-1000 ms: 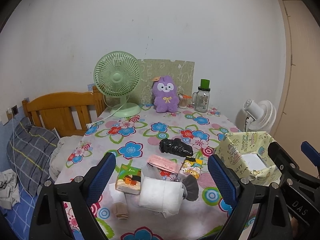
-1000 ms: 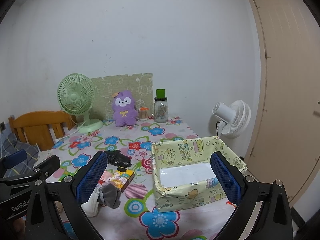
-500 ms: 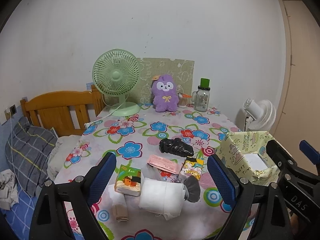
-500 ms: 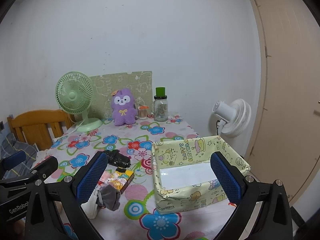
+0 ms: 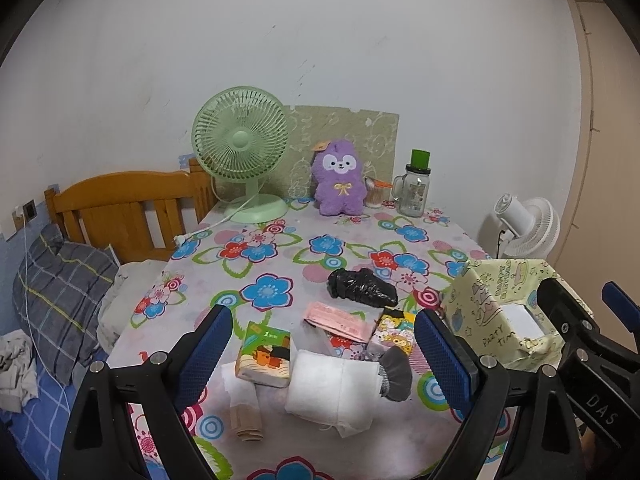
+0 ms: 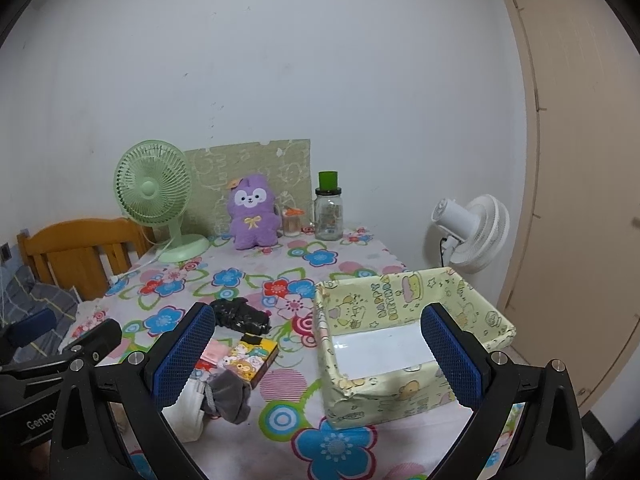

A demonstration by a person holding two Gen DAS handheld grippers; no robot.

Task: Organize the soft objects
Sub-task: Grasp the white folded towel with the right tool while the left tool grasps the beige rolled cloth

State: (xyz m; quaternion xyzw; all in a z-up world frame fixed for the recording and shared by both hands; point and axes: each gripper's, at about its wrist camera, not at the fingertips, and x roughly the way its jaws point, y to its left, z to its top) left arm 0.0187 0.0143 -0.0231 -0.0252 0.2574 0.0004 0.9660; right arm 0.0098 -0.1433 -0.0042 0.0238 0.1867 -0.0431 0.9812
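Soft things lie near the front of the floral table point(image 5: 256, 264): a folded white cloth point(image 5: 334, 390), a grey sock point(image 5: 396, 372), a beige sock point(image 5: 246, 420), a green tissue pack point(image 5: 264, 354), a pink pack point(image 5: 338, 316), a cartoon pack point(image 5: 390, 328) and a black bundle point(image 5: 360, 286). A yellow paper box point(image 6: 404, 332) stands open at the right. My left gripper point(image 5: 322, 352) is open above the white cloth. My right gripper point(image 6: 316, 356) is open and empty in front of the box. The grey sock point(image 6: 228, 396) and black bundle point(image 6: 240, 316) also show in the right wrist view.
A green fan point(image 5: 240, 148), a purple plush point(image 5: 340, 178) and a glass jar point(image 5: 414, 192) stand at the table's back. A white fan point(image 6: 472, 228) is beyond the right edge. A wooden bed frame point(image 5: 120, 208) with a pillow point(image 5: 60, 292) lies to the left.
Both grippers have shifted slightly; the views have drifted a little. Both stay open and nothing on the table has moved.
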